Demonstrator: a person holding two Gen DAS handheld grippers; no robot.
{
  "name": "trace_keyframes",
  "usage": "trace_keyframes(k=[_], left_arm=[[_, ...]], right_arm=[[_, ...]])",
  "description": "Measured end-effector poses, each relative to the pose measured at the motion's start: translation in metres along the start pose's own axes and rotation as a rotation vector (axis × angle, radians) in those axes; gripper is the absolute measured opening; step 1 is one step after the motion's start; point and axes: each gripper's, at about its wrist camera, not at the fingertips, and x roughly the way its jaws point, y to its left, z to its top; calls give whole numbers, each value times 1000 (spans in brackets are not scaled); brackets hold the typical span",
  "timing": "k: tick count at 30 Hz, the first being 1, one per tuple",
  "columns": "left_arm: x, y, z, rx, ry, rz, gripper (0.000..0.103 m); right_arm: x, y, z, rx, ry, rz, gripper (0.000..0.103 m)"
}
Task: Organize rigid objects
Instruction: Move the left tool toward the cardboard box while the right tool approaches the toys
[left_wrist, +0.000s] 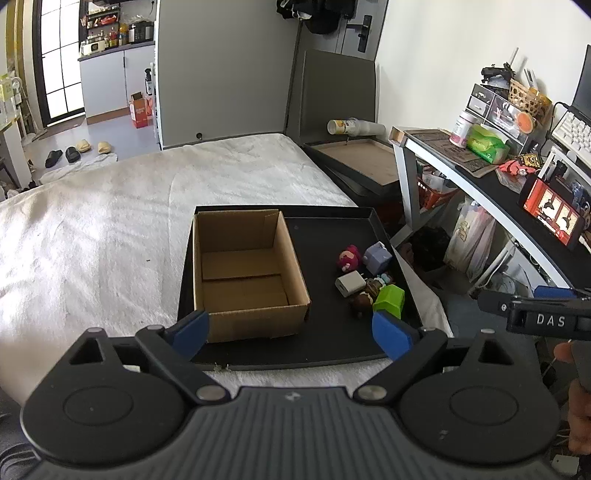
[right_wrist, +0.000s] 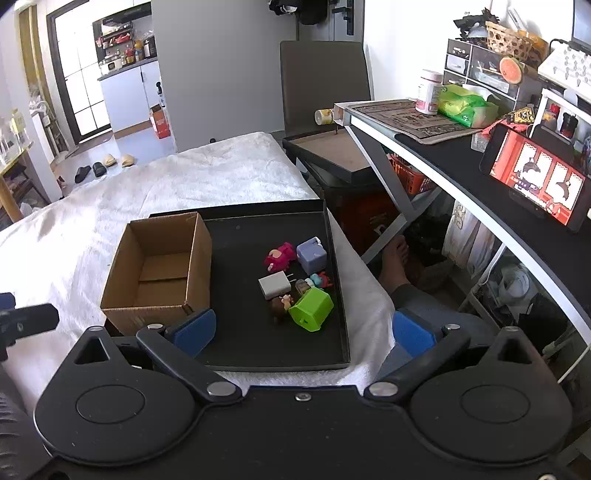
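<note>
A black tray (left_wrist: 332, 343) (right_wrist: 258, 354) lies on the white bed. An open, empty cardboard box (left_wrist: 243, 273) (right_wrist: 162, 273) stands in its left half. At the tray's right lie small toys: a pink figure (left_wrist: 348, 257) (right_wrist: 279, 256), a purple cube (left_wrist: 377, 256) (right_wrist: 312, 254), a white charger block (left_wrist: 349, 283) (right_wrist: 274, 285), a green block (left_wrist: 388, 300) (right_wrist: 312, 308), a brown figure (left_wrist: 361, 301) (right_wrist: 279, 307). My left gripper (left_wrist: 291, 332) is open and empty at the tray's near edge. My right gripper (right_wrist: 303, 330) is open and empty, near the tray's near right corner.
The white bed (left_wrist: 110, 229) spreads left and behind the tray. A desk (right_wrist: 443, 147) with clutter and a lit phone (right_wrist: 535, 181) stands to the right. A person's foot (right_wrist: 397, 258) rests below it. A second tray-like box (left_wrist: 362, 162) sits beyond the bed.
</note>
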Motion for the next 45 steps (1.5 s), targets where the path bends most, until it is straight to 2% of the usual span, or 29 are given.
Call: trace_keyframes(k=[28, 45], left_arm=[[4, 3, -2, -28, -2, 10, 94], [41, 23, 3, -78, -2, 24, 94]], right_arm=[[3, 10, -6, -36, 11, 20, 103], [27, 12, 0, -19, 47, 29, 103]])
